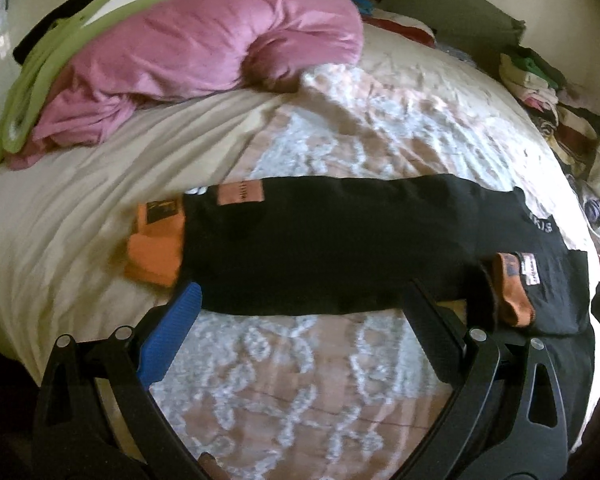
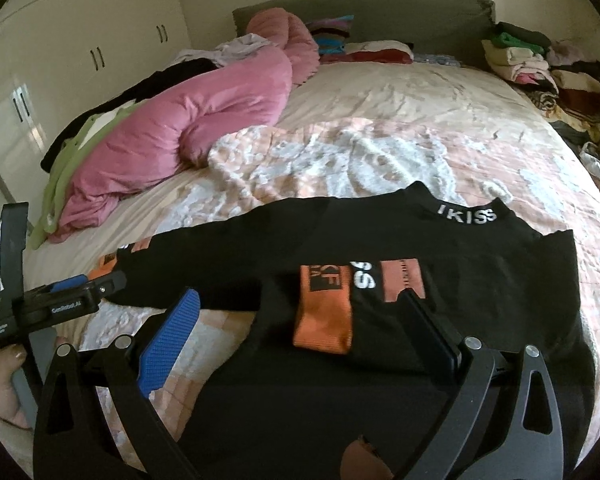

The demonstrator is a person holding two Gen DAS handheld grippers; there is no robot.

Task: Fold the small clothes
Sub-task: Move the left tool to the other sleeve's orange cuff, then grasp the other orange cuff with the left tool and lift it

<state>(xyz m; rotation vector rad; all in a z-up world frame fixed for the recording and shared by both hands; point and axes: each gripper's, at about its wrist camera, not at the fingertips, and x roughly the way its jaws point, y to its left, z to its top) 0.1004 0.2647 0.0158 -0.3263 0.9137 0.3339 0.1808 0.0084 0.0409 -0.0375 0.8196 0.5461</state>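
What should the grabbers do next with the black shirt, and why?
Probably close the left gripper on the long sleeve and fold it across the black shirt. That sleeve lies stretched out sideways, while the other orange cuff is already folded onto the body. Both grippers are open, holding nothing.

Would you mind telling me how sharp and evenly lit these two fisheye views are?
Left wrist view: slightly blurred, black top loses fabric detail, bedspread bright at left. Right wrist view: sharper, collar lettering readable, wardrobe glares softly; both bend the bed at the edges.

Bed (image 2: 380,92) with black shirt (image 2: 440,248), pink duvet (image 2: 220,108).
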